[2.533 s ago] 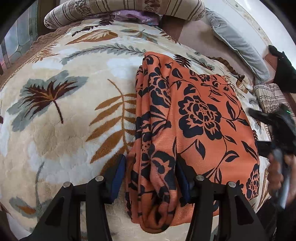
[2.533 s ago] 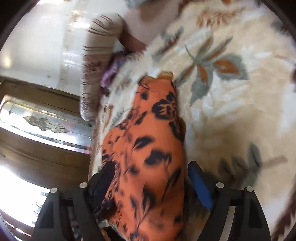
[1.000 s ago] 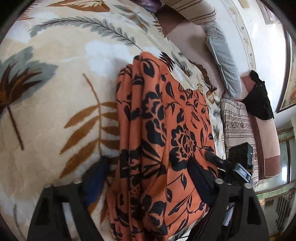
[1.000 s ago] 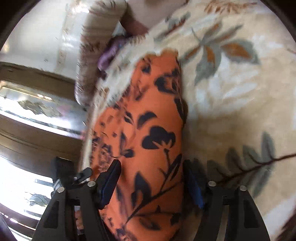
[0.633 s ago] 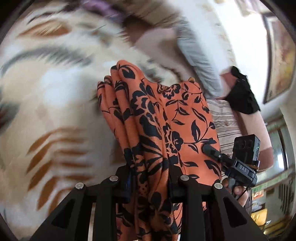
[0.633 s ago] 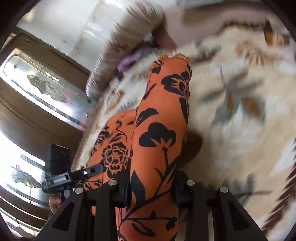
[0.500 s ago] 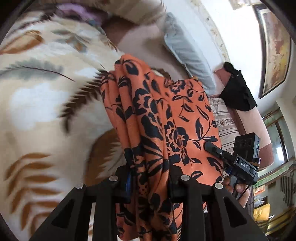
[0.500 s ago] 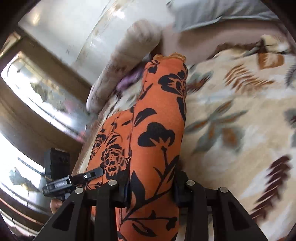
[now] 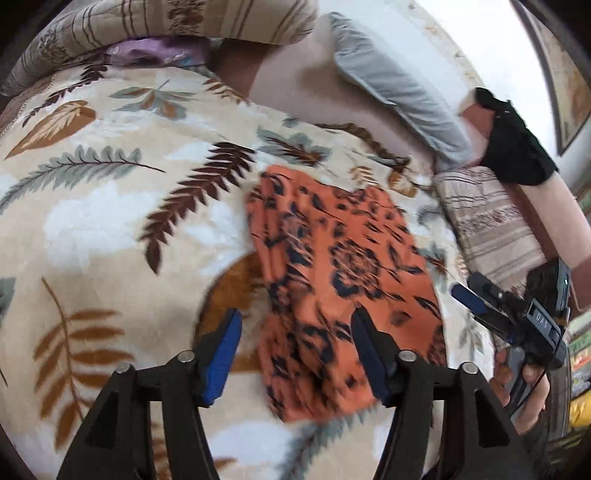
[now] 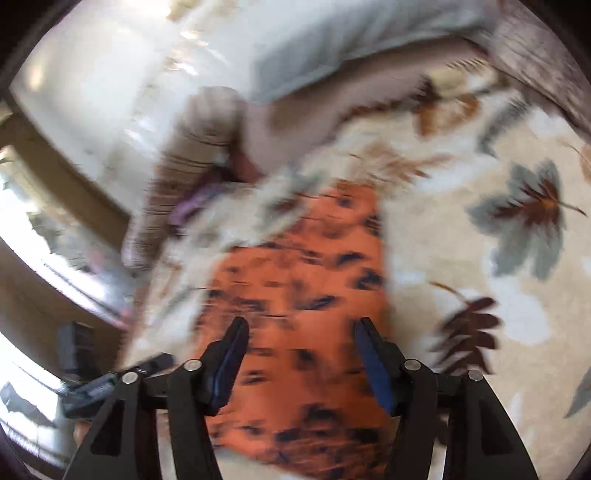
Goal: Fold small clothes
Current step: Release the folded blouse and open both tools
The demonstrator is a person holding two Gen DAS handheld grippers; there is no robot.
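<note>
An orange cloth with a black flower print (image 9: 343, 273) lies folded on the leaf-patterned blanket (image 9: 110, 206). My left gripper (image 9: 295, 332) is open and empty above its near left part. My right gripper (image 10: 299, 339) is open and empty above the same cloth (image 10: 306, 295); this view is motion-blurred. The right gripper also shows in the left wrist view (image 9: 509, 317) at the right, held by a hand, beside the cloth's right edge. The left gripper shows blurred at the lower left of the right wrist view (image 10: 110, 384).
Striped pillows (image 9: 166, 22) and a purple cloth (image 9: 155, 51) lie at the far end of the bed. A grey pillow (image 9: 399, 96), a striped cushion (image 9: 491, 229) and a black garment (image 9: 517, 147) are at the right. A wood and glass panel (image 10: 44, 258) stands left in the right wrist view.
Both grippers were shut on the cloth and held it lifted; now both have opened and the cloth has dropped flat onto the blanket, further from the pillows.
</note>
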